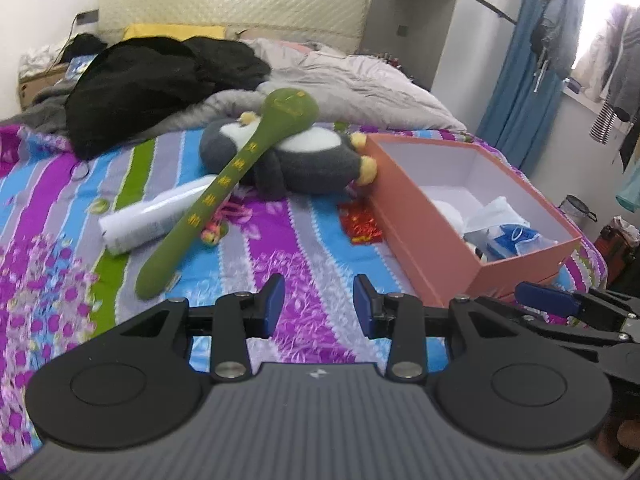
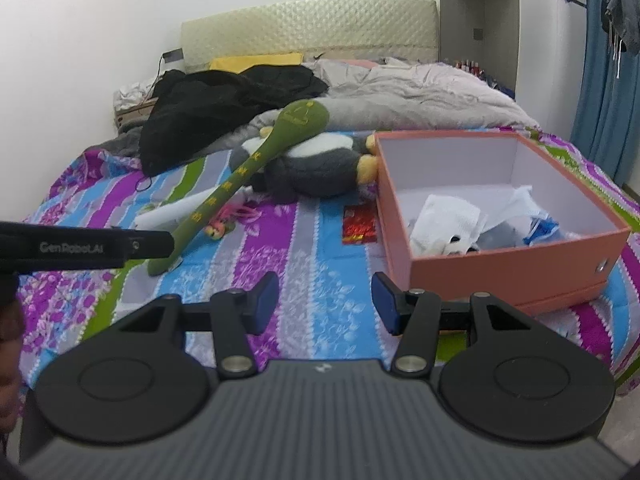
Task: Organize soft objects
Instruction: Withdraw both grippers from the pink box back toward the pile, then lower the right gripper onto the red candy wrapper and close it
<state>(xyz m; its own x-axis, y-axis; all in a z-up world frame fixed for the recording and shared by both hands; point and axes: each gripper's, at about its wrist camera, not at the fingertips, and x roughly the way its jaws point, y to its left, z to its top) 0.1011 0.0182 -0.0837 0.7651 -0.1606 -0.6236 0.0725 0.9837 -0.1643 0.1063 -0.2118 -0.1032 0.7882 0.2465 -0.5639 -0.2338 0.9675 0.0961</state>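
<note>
Both tools hung over the near edge of the bed [image 1: 280, 240], and neither held anything. The left tool [image 1: 319, 306] stood partly open with only bedsheet showing between its blue pads; the right tool [image 2: 325, 300] stood a little wider, also empty.

The likeliest trouble lay in the pile at the centre of the frame. The green mallet [image 1: 236, 176] lay tilted across the grey penguin [image 1: 304, 156], its head resting on the plush and its handle running down to lower left over a white tube [image 1: 160, 216]. Pulling the penguin first would probably tip the mallet off and roll the tube. A narrow grip on the thick plush might also catch only fur and slip. In the left view the right tool sat just beside the near corner of the box [image 1: 520, 264], so a careless swing could knock it.

The pink box sat open at the right of the frame, just beside the penguin's feet. It already held white wrapping [image 2: 448, 216], something blue [image 2: 540, 228] and a small grey-and-white item I could not identify. Its far half was bare. A red packet [image 2: 360, 224] lay on the sheet beside it.
</note>
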